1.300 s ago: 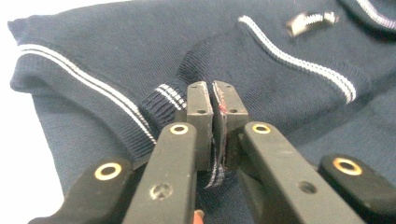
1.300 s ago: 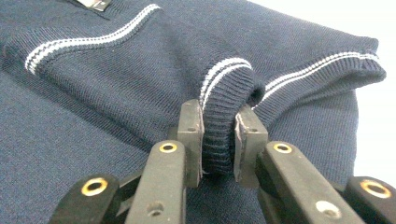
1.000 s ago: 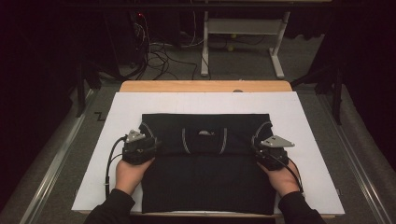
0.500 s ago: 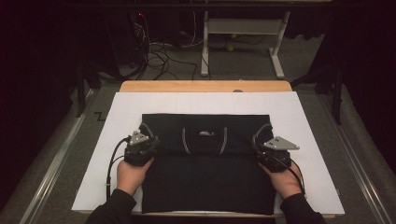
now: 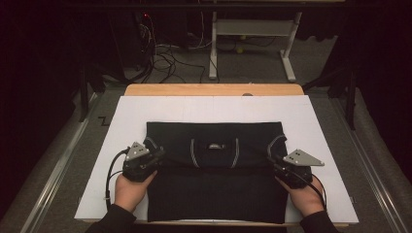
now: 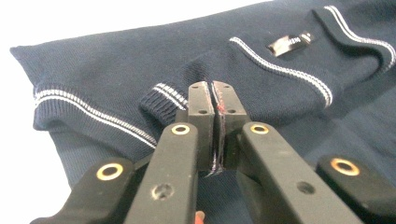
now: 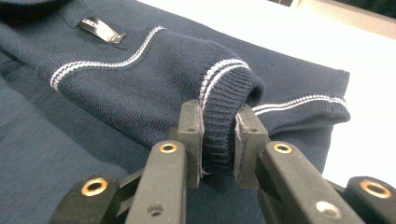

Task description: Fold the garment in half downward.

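Observation:
A dark navy knit garment with white stripes lies flat on the white board, its upper part folded toward me, with the neck label on top. My left gripper is at the fold's left end. In the left gripper view it is shut on a thin edge of the knit beside a striped cuff. My right gripper is at the fold's right end. In the right gripper view it is shut on the thick ribbed cuff of a sleeve.
The board rests on a wooden table with metal rails along both sides. Behind it, cables lie on the floor beside a white desk frame. Bare white board surrounds the garment on the left, right and far side.
Both hands have drawn back a little toward the near edge and lifted slightly. The folded upper part of the garment has followed them.

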`<act>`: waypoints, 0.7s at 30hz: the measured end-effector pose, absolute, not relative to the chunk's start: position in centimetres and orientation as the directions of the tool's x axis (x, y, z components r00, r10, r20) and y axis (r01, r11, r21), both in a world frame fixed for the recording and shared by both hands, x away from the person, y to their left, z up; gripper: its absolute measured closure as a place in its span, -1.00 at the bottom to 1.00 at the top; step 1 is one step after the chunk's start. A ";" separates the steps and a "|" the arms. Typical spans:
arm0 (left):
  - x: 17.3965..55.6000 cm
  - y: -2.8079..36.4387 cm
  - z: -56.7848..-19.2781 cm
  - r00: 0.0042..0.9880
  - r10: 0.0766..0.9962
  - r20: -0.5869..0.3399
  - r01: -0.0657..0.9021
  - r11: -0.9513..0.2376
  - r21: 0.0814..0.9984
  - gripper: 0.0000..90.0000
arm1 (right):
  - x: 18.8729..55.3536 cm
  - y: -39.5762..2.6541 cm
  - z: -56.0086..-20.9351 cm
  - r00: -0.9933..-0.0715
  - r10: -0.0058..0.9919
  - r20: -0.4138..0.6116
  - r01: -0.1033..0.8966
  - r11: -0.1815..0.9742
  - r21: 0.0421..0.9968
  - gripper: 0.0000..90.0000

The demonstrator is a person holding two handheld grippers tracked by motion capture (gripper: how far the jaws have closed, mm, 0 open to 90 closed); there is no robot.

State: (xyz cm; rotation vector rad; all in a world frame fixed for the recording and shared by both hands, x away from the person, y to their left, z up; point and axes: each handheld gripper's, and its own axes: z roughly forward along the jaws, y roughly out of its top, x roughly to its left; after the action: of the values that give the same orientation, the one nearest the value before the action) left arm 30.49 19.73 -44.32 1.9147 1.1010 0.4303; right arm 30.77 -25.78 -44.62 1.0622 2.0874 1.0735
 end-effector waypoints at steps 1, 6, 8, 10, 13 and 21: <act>30.3 19.7 -44.4 0.555 0.825 -0.110 0.530 -0.249 0.811 0.85 | 30.5 -25.8 -44.7 -0.535 0.836 -0.120 0.392 0.371 0.842 0.71; 29.8 20.1 -45.5 0.555 0.822 -0.126 0.563 -0.260 0.784 0.85 | 29.8 -25.8 -45.6 -0.553 0.824 -0.120 0.421 0.401 0.814 0.71; 29.8 20.2 -46.0 0.554 0.822 -0.130 0.580 -0.269 0.769 0.85 | 29.7 -25.8 -45.9 -0.558 0.822 -0.115 0.431 0.405 0.807 0.71; 29.8 20.3 -46.1 0.553 0.820 -0.147 0.593 -0.263 0.761 0.85 | 29.7 -25.8 -46.3 -0.559 0.821 -0.118 0.439 0.414 0.797 0.70; 29.3 20.3 -45.7 0.561 0.812 -0.159 0.584 -0.253 0.771 0.85 | 29.5 -25.9 -46.2 -0.558 0.822 -0.111 0.442 0.408 0.799 0.70; 28.5 20.6 -46.2 0.559 0.811 -0.173 0.605 -0.257 0.754 0.75 | 28.7 -26.2 -46.4 -0.562 0.821 -0.100 0.459 0.410 0.788 0.58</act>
State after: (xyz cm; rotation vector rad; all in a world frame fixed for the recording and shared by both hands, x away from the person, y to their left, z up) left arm 28.53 20.61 -46.18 1.9715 1.1390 0.3174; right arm 28.65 -26.20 -46.38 1.0879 2.1924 1.0068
